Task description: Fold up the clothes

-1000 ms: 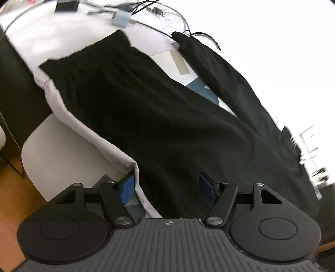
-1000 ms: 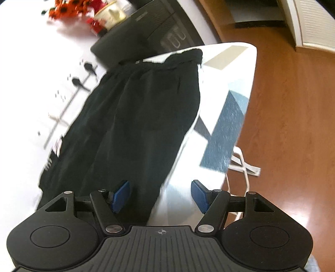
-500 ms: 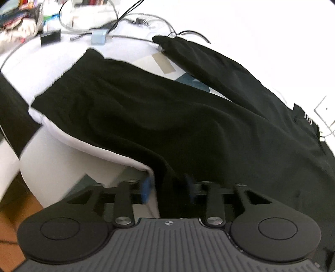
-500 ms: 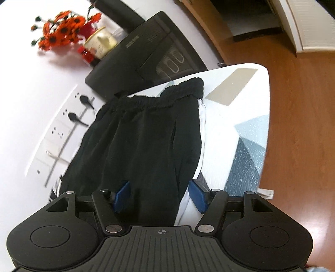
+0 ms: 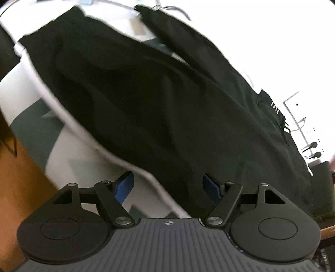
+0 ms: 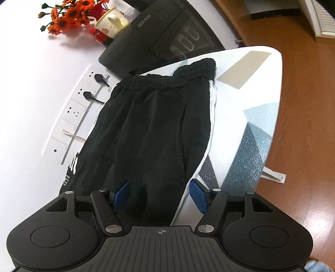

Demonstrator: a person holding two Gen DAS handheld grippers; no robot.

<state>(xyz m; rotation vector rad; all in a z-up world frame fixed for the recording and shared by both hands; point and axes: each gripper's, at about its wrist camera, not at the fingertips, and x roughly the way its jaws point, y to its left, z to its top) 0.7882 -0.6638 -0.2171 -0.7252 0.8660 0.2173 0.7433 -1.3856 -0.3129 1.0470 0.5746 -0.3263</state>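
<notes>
Black trousers with a white side stripe [image 5: 146,98] lie spread on a white table with grey and beige patches [image 5: 69,150]. In the right wrist view the trousers [image 6: 150,129] run away from me to the elastic waistband [image 6: 178,73]. My left gripper [image 5: 168,186] is open, its blue pads on either side of the trousers' striped near edge, holding nothing. My right gripper [image 6: 160,193] is open too, its pads straddling the striped edge just above the cloth.
A black appliance [image 6: 165,31] stands beyond the waistband, with orange flowers [image 6: 67,14] and a cream cup [image 6: 111,19] beside it. Wall sockets with plugs [image 6: 83,100] are at left. Wooden floor [image 6: 303,125] lies off the table's right edge. Cables [image 5: 167,8] lie at the table's far end.
The left gripper closed partway over the trousers' edge half a second ago and is open again now. The right gripper has moved along the trousers toward the waistband, staying open.
</notes>
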